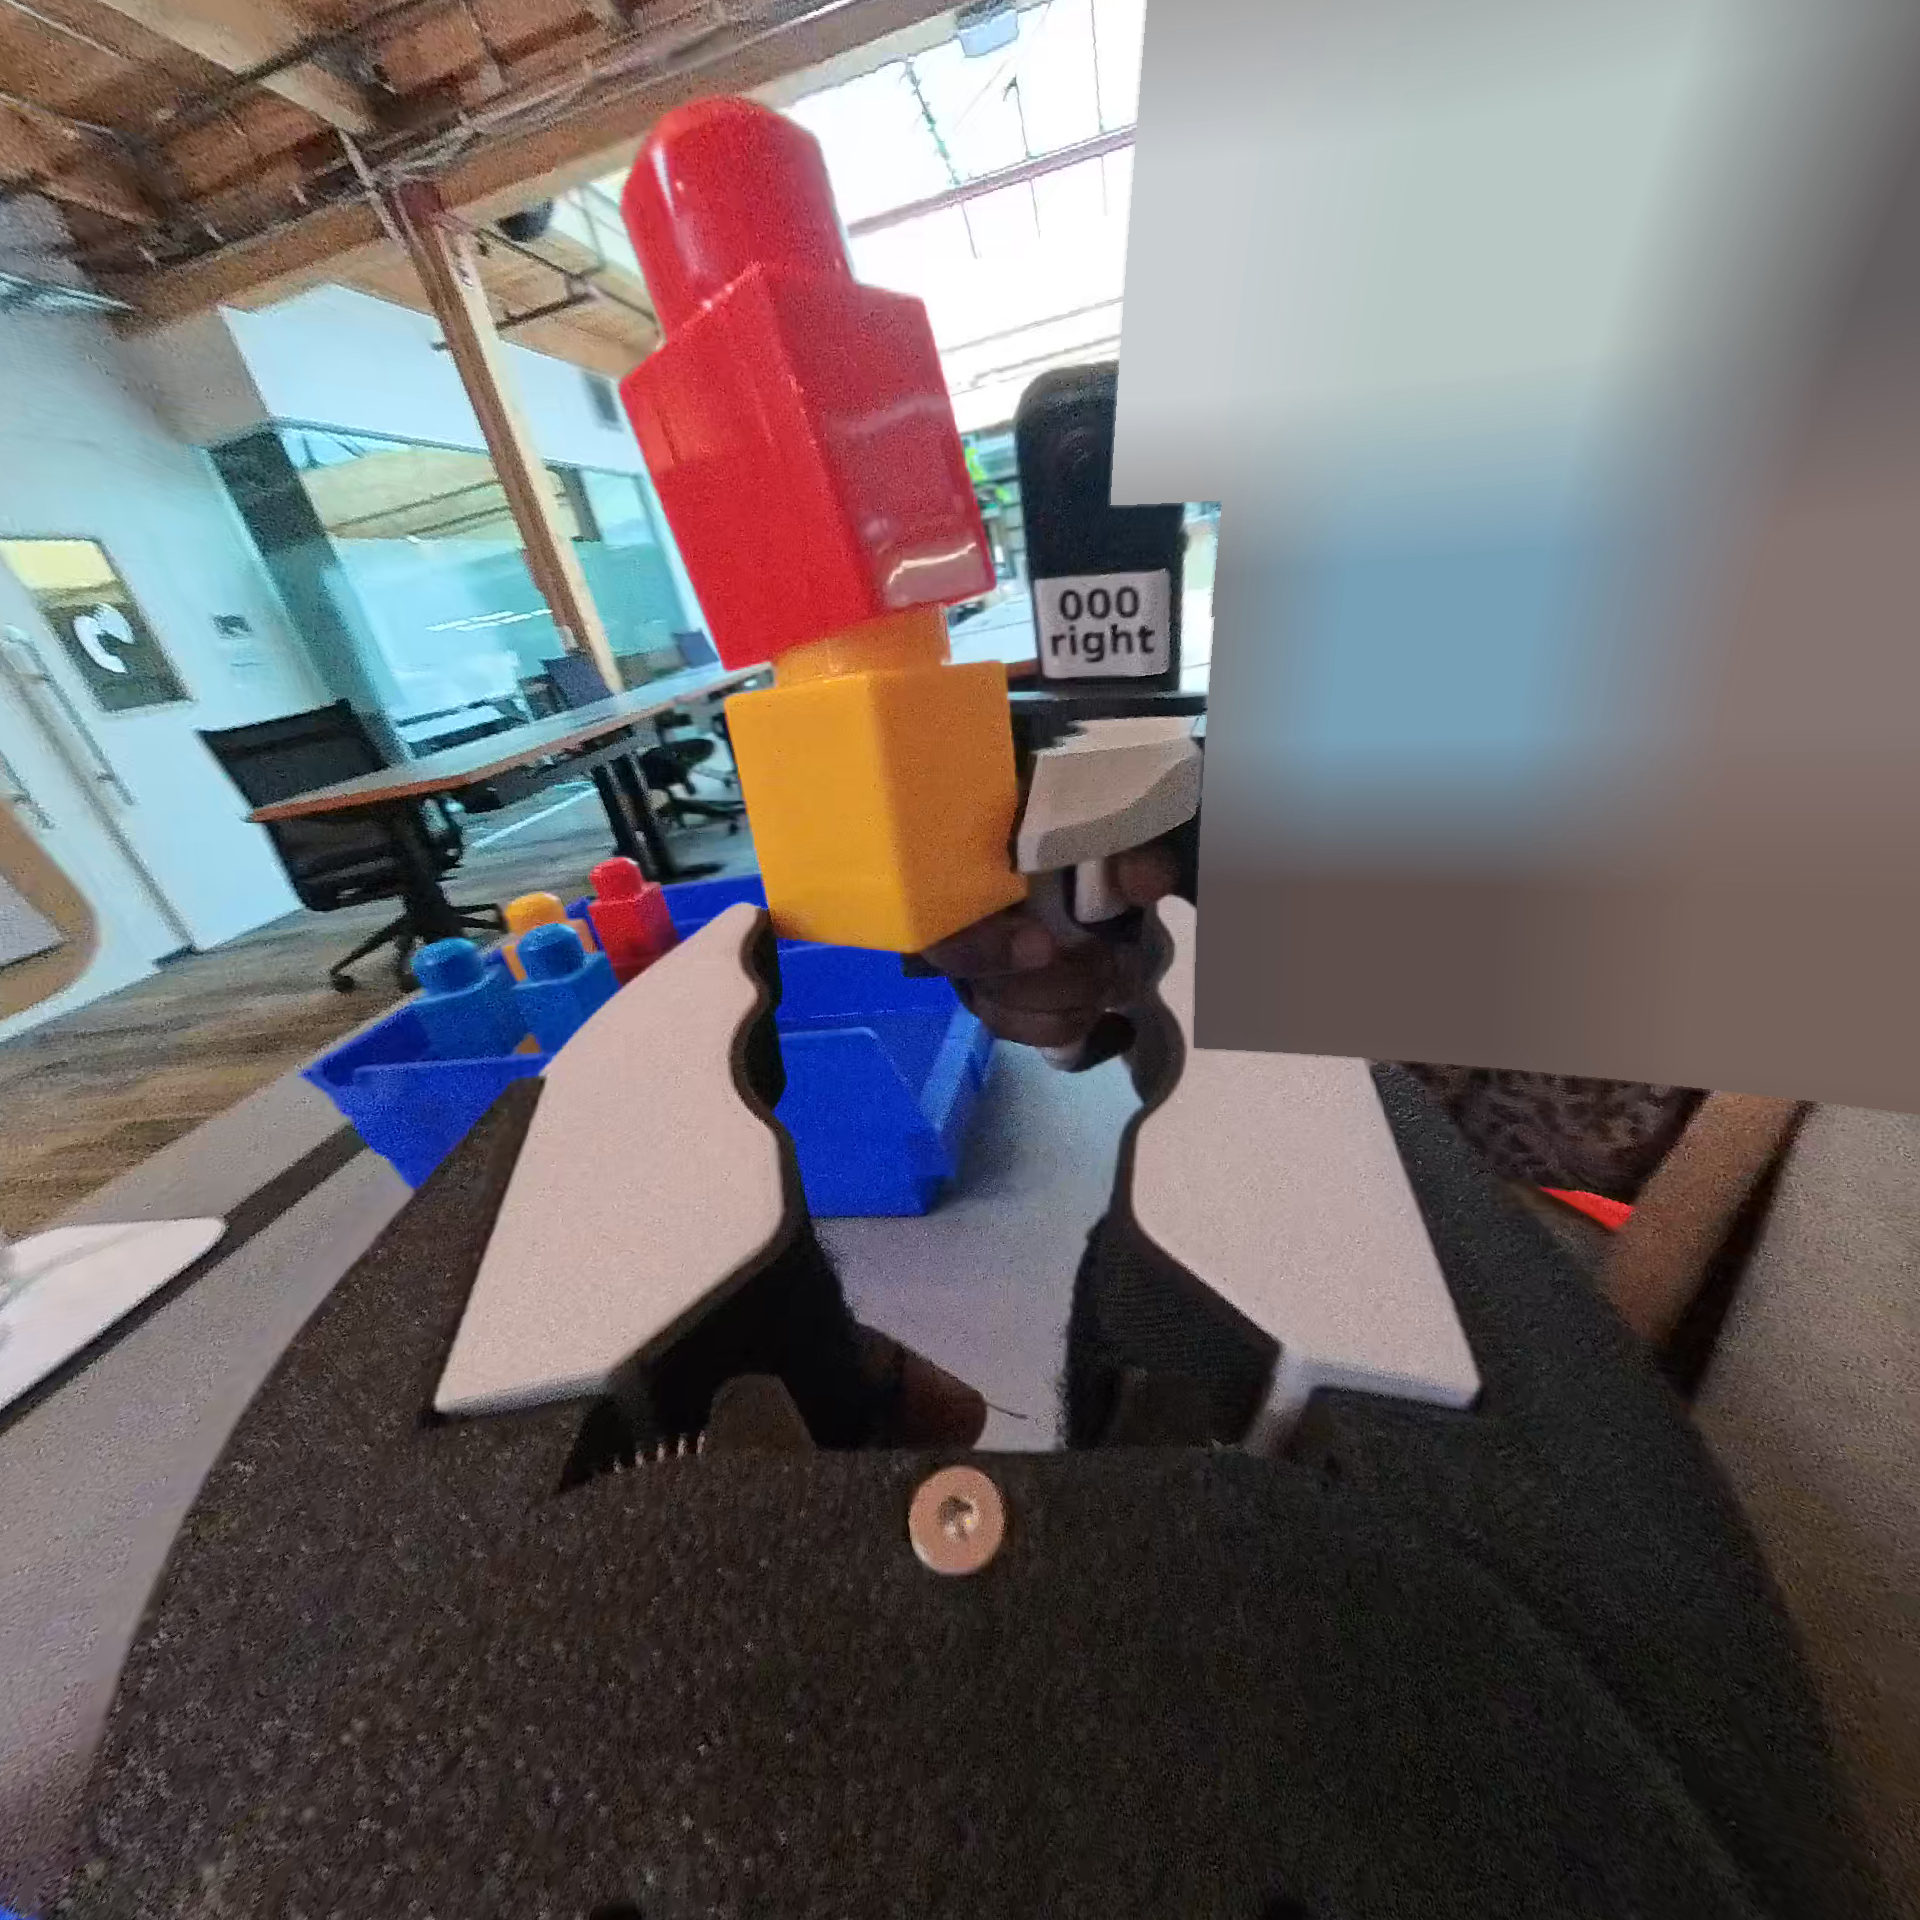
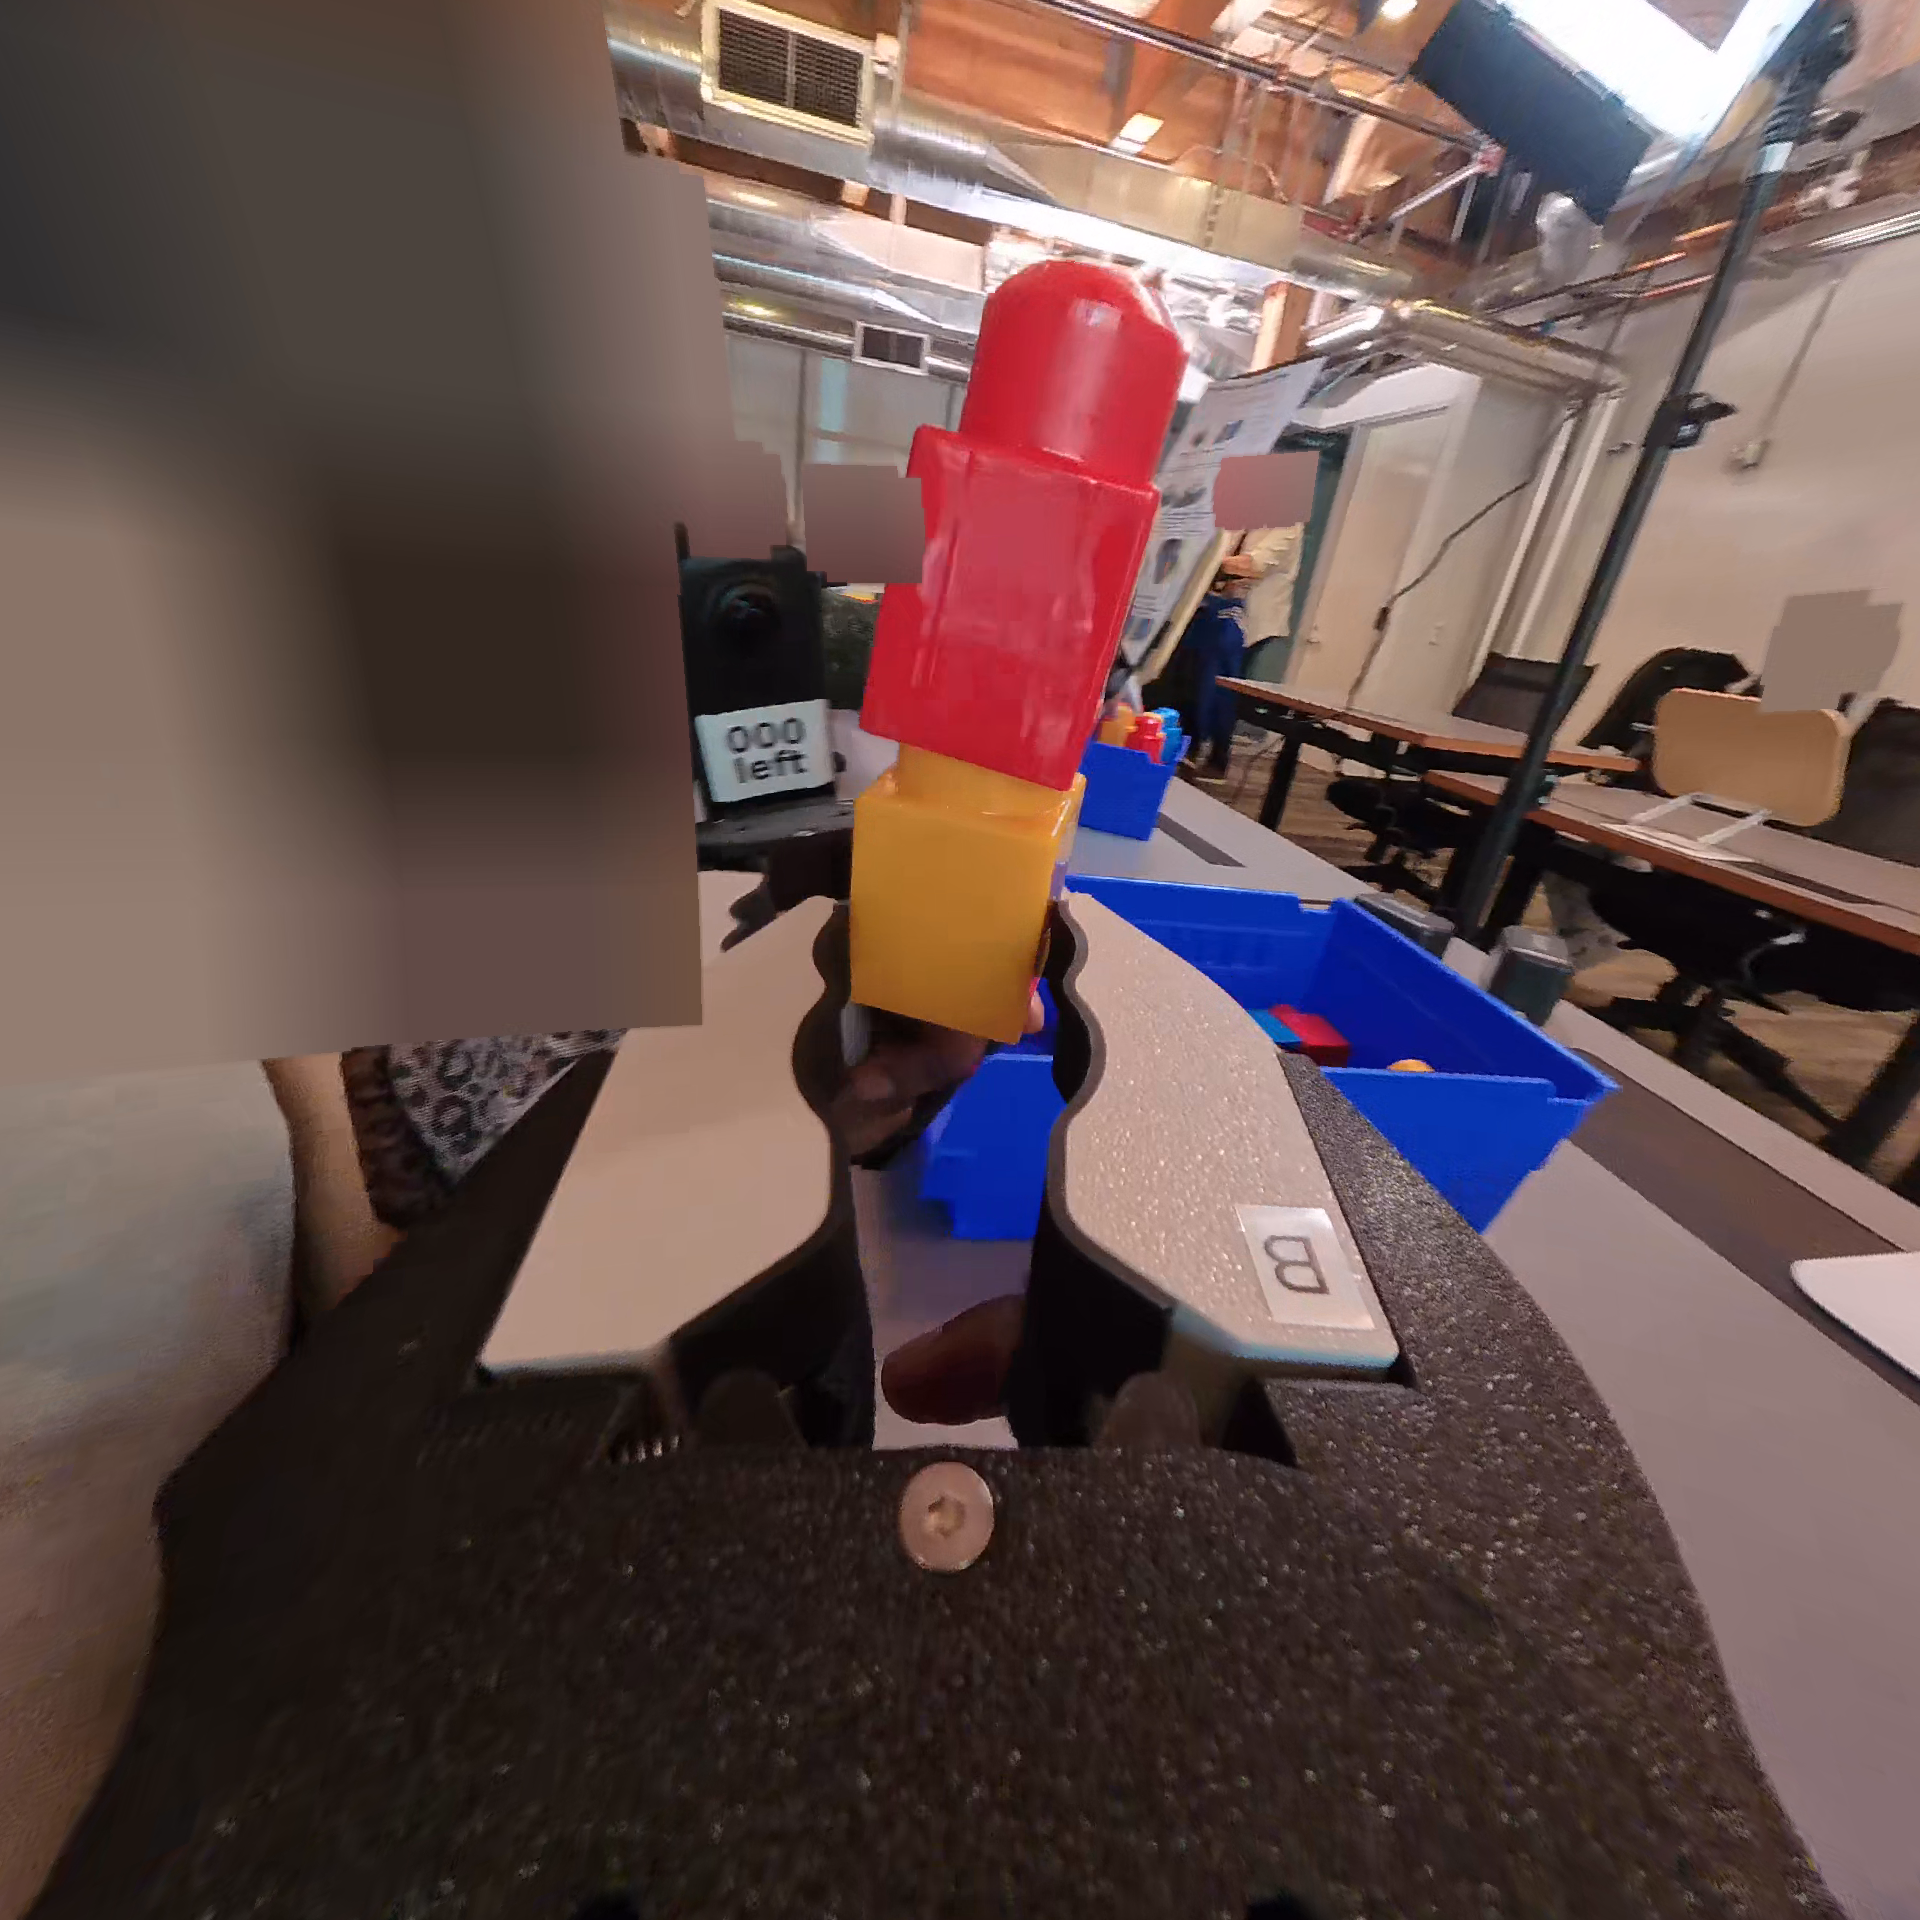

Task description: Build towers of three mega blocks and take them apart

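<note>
A red block (image 1: pixel 800 416) sits tilted on the stud of a yellow block (image 1: pixel 873 800), making a short tower held in the air. My right gripper (image 2: pixel 951 935) is shut on the yellow block (image 2: pixel 951 904), with a pad on each side; the red block (image 2: pixel 1018 592) leans to the right above it. One right gripper finger (image 1: pixel 1101 800) shows pressed on the yellow block's side in the left wrist view. My left gripper (image 1: pixel 961 925) is open and empty, its fingertips spread just below the yellow block. Its body (image 2: pixel 748 634) shows behind the tower.
A blue bin (image 1: pixel 883 1132) stands on the grey table (image 1: pixel 956 1278) just past the tower, with blue (image 1: pixel 457 987), red (image 1: pixel 623 914) and yellow blocks behind it. The bin (image 2: pixel 1455 997) lies right of my right gripper; a second bin (image 2: pixel 1127 800) stands farther back. Desks and chairs stand beyond.
</note>
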`<state>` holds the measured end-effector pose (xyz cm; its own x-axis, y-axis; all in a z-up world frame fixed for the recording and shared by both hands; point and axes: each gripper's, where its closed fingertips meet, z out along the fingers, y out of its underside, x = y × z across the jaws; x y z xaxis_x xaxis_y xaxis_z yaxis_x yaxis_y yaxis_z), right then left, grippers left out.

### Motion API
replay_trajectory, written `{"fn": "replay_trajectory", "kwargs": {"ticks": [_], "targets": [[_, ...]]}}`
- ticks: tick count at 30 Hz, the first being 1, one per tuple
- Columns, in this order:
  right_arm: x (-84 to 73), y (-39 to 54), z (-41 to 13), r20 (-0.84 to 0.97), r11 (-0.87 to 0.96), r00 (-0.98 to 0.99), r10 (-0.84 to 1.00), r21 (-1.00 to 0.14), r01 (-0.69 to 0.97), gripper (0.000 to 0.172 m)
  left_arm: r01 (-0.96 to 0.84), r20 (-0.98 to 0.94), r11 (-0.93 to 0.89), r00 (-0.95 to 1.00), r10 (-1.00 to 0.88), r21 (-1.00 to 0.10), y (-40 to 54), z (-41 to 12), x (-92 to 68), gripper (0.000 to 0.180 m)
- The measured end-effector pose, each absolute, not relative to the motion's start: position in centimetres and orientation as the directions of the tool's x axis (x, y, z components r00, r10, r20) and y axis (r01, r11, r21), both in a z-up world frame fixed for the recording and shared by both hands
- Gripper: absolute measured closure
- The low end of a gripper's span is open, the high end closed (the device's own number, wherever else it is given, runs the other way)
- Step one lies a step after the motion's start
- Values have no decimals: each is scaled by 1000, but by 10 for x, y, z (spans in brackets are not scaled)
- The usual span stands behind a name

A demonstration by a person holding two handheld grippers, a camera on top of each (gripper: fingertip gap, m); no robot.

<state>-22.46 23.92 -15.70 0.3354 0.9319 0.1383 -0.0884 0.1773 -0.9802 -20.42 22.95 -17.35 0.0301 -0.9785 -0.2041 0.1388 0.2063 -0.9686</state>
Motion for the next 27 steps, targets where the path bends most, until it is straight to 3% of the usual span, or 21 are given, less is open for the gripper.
{"fn": "replay_trajectory", "kwargs": {"ticks": [4,12,17,21,27], "targets": [[-226,240,-166,62,109,281,958,-982,-153,135,129,-110,109,1,-994,-986,237,-175,-212,113],[-229,264,-163,-50,65,440,897,-968,-244,135,-19,-338,363,415,-845,-932,268,-180,-215,110],[-246,266,-172,34,125,546,837,-984,-130,135,-114,-451,494,618,-644,-862,274,-175,-227,120],[-257,260,-173,61,155,567,821,-981,-120,135,-78,-435,511,641,-632,-856,272,-171,-230,135],[-259,257,-181,77,100,526,847,-995,-17,131,53,-345,471,608,-715,-881,271,-177,-233,141]]}}
